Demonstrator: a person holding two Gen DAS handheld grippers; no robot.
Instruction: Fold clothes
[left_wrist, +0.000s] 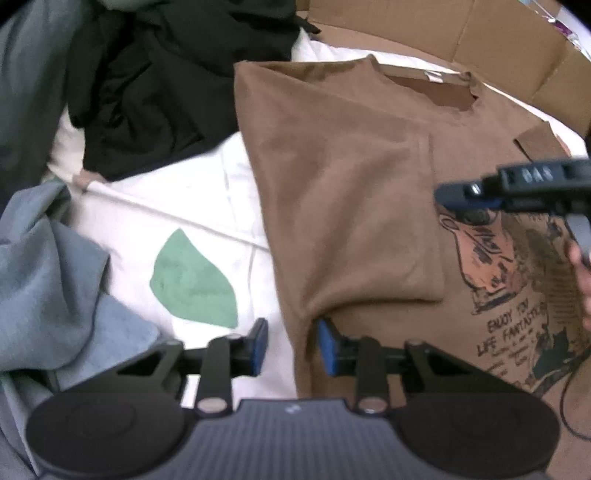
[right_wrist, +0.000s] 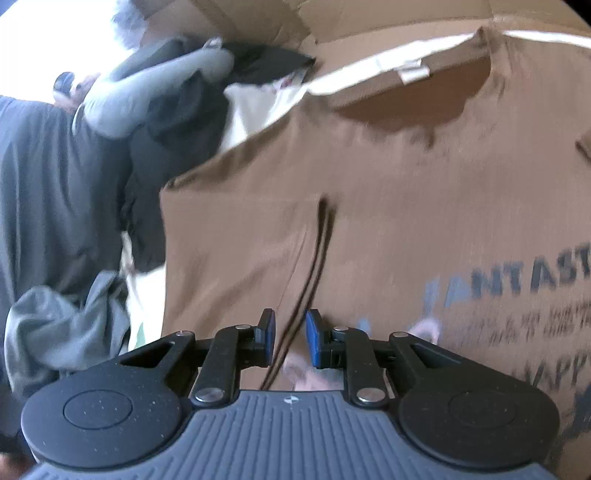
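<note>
Left of the left gripper a grey garment lies bunched, and ahead of it on that side a black garment is heaped, probably laundry waiting its turn; just ahead of its left finger is a white cloth with a green patch. The brown T-shirt lies spread flat ahead and to the right, one side already folded over its printed front, likely so the next fold can be made; its folded edge runs between the left gripper's narrowly parted jaws, which clamp nothing. Further right, the right gripper hangs over the shirt's print, jaws slightly apart over a crease, empty.
</note>
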